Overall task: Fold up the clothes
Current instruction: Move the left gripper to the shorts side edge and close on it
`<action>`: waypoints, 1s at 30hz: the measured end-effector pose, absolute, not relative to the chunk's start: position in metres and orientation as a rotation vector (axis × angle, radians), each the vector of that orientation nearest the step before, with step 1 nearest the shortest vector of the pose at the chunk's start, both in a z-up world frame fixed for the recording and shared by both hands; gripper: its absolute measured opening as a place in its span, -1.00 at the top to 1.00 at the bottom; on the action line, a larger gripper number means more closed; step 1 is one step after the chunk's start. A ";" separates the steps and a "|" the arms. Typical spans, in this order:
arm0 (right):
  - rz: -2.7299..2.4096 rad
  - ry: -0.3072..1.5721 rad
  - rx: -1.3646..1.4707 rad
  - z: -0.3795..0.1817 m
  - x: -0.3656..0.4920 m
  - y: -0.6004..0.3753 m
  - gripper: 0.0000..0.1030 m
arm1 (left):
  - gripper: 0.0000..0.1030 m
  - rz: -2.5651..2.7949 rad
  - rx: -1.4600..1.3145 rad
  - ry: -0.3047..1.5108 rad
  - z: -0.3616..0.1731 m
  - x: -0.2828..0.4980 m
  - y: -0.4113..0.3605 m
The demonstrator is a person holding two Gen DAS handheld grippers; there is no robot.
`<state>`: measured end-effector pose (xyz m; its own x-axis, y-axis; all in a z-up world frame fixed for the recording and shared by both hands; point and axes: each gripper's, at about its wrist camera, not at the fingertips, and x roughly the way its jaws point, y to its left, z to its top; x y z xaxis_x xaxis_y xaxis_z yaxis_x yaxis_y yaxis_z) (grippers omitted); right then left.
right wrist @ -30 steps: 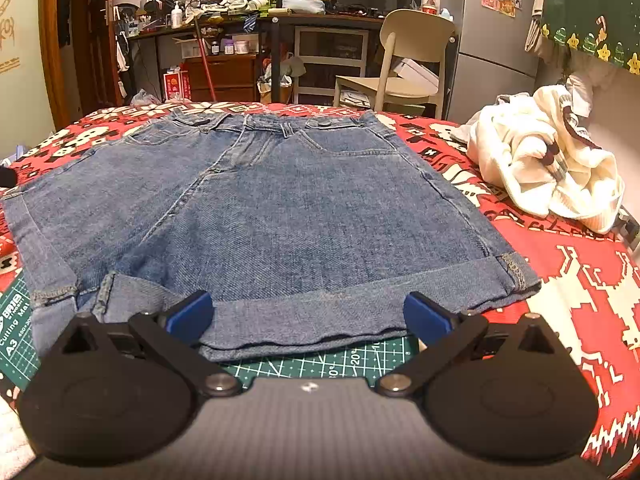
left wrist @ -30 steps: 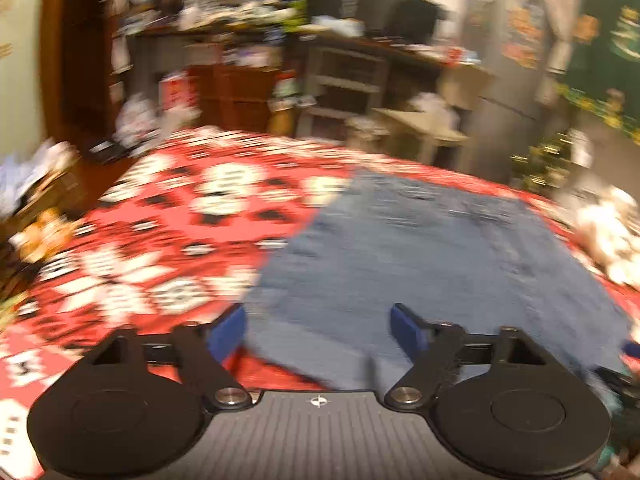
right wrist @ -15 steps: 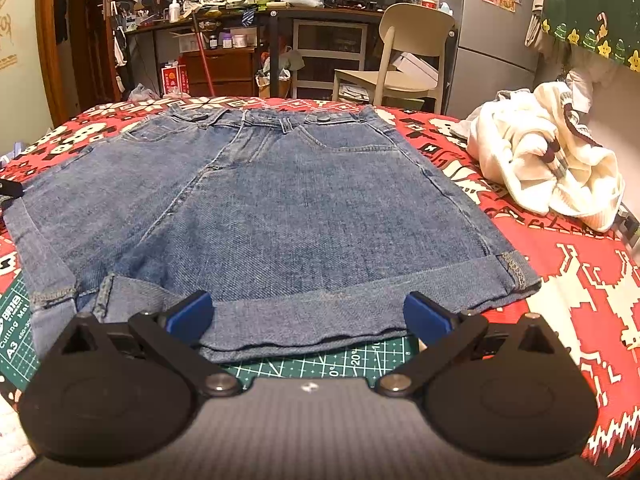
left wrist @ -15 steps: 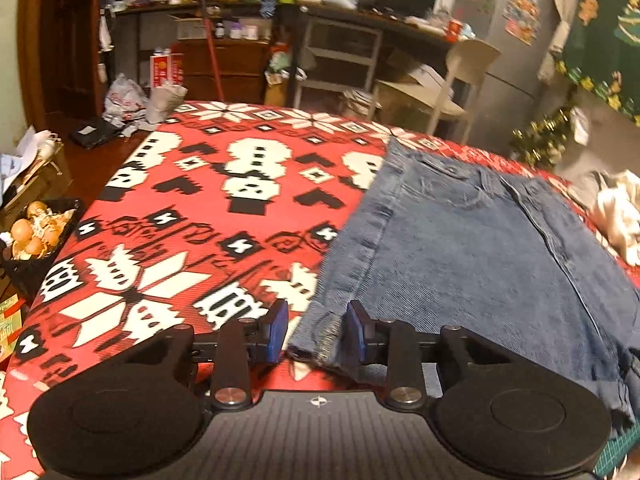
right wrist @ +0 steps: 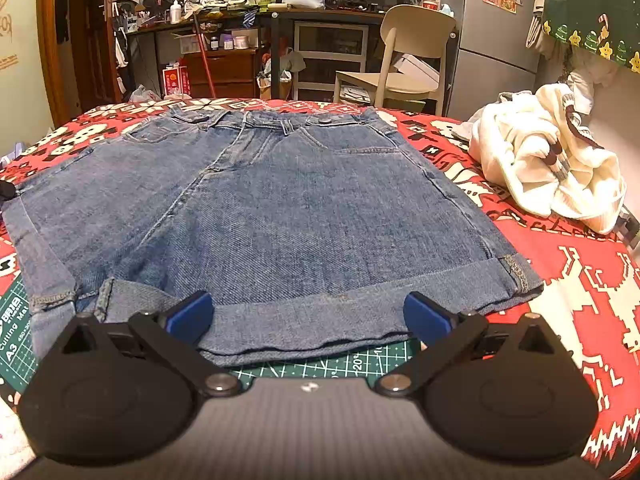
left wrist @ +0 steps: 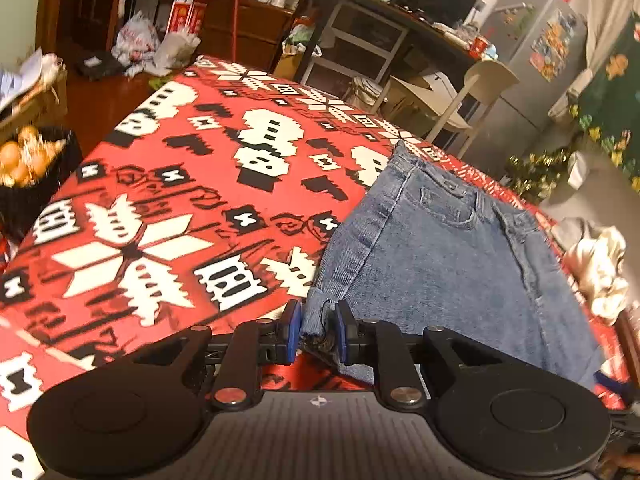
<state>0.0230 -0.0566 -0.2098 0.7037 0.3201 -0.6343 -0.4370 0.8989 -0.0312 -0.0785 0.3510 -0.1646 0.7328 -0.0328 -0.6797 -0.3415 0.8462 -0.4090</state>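
Clearly the fold is only being set up: the left gripper (left wrist: 314, 332) is closing its jaws around the cuffed hem corner of the denim shorts (right wrist: 256, 216), with that corner standing between the blue pads (left wrist: 293, 330) though a sliver of gap shows on either side, so the pinch does not look complete. Meanwhile the right gripper (right wrist: 308, 316) hovers wide open and holds nothing, its fingers straddling the near hem of the other leg, just above the green cutting mat (right wrist: 360, 362). By my reading, the next move calls for the left pads to finish clamping the cuff, and for the right gripper to take its own hold on the hem before either hand lifts, or the fabric will drag unevenly. As for the shorts, they lie flat and front-up on the red and white patterned cloth (left wrist: 168, 216), waistband at the far side, both leg hems rolled into cuffs toward the cameras, with the fabric smooth apart from a slight ruck at the left leg's cuff. Well apart to the right sits a crumpled cream garment (right wrist: 548, 160).
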 end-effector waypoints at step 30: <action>0.431 0.666 -0.186 -0.210 0.025 -0.057 -0.99 | 0.20 0.059 -0.872 0.700 -0.181 -0.090 0.369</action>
<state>0.0247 -0.0573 -0.2099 0.7026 0.3262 -0.6324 -0.4432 0.8959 -0.0302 -0.0901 0.3687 -0.1814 0.7781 -0.2271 -0.5856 -0.3221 0.6561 -0.6825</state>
